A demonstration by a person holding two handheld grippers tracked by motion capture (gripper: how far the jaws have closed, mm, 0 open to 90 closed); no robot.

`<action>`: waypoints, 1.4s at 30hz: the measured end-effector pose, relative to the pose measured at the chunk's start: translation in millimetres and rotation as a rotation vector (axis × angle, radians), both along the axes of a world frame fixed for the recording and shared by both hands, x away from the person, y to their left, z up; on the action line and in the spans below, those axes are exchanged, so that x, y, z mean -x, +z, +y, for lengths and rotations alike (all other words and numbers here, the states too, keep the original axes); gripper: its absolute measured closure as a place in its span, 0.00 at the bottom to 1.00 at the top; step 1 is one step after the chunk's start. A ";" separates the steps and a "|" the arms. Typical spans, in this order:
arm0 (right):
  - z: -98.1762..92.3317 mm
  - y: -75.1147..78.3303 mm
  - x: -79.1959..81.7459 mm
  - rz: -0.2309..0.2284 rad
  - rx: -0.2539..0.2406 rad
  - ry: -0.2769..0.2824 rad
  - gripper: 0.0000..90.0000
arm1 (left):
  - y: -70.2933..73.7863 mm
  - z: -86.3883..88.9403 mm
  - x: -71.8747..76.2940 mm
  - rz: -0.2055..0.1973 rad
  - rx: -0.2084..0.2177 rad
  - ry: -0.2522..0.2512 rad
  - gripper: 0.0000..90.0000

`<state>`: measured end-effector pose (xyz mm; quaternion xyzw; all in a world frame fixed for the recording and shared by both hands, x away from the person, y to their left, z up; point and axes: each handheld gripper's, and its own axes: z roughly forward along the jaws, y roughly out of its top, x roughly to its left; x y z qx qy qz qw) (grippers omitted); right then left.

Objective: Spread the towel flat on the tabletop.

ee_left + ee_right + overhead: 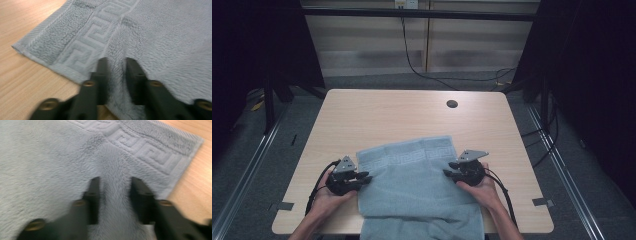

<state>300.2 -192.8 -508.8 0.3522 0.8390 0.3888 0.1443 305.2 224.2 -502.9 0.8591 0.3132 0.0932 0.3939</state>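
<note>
High view: a blue-grey towel (417,185) lies on the near half of a light wooden table (382,115), in the lower middle of the frame; its near end hangs over the table edge and is cut off by the bottom of the picture.
Towel pattern: a woven key-pattern band runs along the far edge; no brand, label or readable writing shows anywhere on it.
Left gripper (362,178): at the towel's left edge, lower left of centre, held in a hand (329,192) whose forearm enters from the bottom.
Right gripper (451,172): at the towel's right edge, lower right of centre, in the other hand (482,187).
Left gripper view: the two black jaws stand narrow, with a raised ridge of towel (117,72) pinched up between them; the pads press on the cloth from both sides.
Right gripper view: the jaws stand a little wider and clamp a thicker fold of towel (115,200) gathered between them.
Table details: a small dark round hole (452,104) sits in the upper right part of the tabletop; grey tape strips (542,202) mark the floor near the front corners.
Hard to make out: both gripper views are blurred near the bottom, so the jaw bases and screws smear; the room's left and right sides are dark. A small pale object at the top centre of the high view is too small to read.
Cables: a black cable (412,60) trails down the back wall.
</note>
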 end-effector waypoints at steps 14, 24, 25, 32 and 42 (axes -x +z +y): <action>-15.5 32.3 -21.8 0.017 -0.108 -0.065 0.95 | 42.0 -8.1 -50.4 -0.020 0.225 0.054 0.96; -35.3 22.0 -37.7 0.064 -0.014 -0.181 0.76 | 14.7 -34.1 -94.9 0.061 0.229 0.140 0.92; -35.4 20.7 -37.5 0.074 -0.029 -0.188 0.71 | 13.8 -33.9 -94.7 0.071 0.251 0.142 0.83; -38.7 25.1 -26.5 0.039 -0.077 -0.164 0.62 | 29.5 -24.8 -64.2 0.030 0.238 0.088 0.69; -31.3 3.7 -8.5 0.107 -0.073 -0.090 0.67 | -4.4 -34.1 -40.7 0.042 0.080 -0.018 0.72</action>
